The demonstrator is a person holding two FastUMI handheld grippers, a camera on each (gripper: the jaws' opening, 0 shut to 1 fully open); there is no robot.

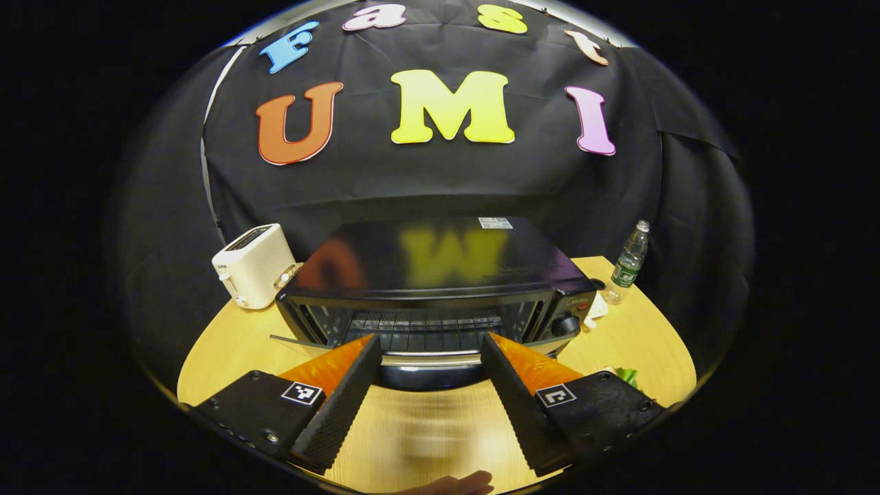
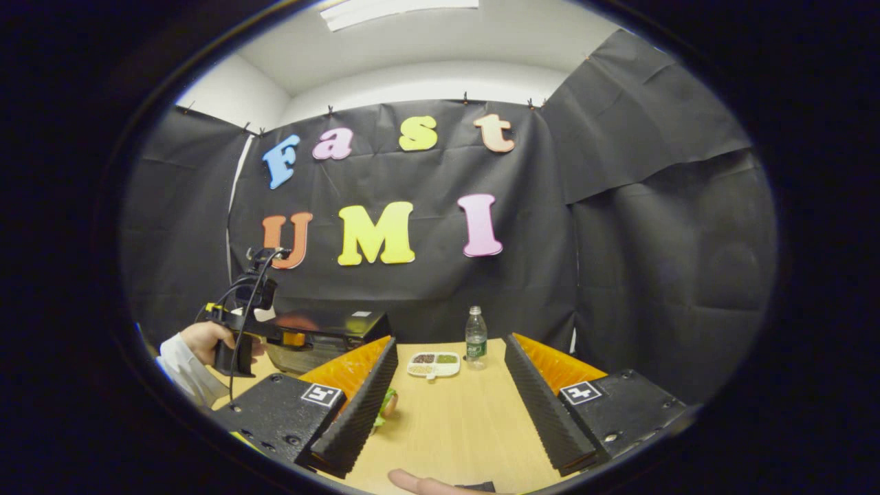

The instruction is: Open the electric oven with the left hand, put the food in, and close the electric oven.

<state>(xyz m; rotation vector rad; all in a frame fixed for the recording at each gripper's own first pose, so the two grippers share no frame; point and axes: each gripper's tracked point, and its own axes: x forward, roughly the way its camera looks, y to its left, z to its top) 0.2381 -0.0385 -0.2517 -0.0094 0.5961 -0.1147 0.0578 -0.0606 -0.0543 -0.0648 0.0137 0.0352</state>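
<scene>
I had the left gripper (image 1: 430,350) with jaws wide, empty, facing the electric oven (image 1: 440,289) on the desk (image 1: 632,337). My right gripper (image 2: 450,357) gaped empty near the food (image 2: 386,404); a divided tray (image 2: 434,365) held grains.

Oven door (image 1: 426,375): blurred between the left tongs (image 1: 430,344), position unclear. Food (image 2: 386,405): mostly hidden behind the right tongs' (image 2: 450,354) left finger. Divided tray (image 2: 434,365): contents too small to identify.

No legible text on the oven (image 1: 440,275) or bottle (image 1: 629,265).
</scene>
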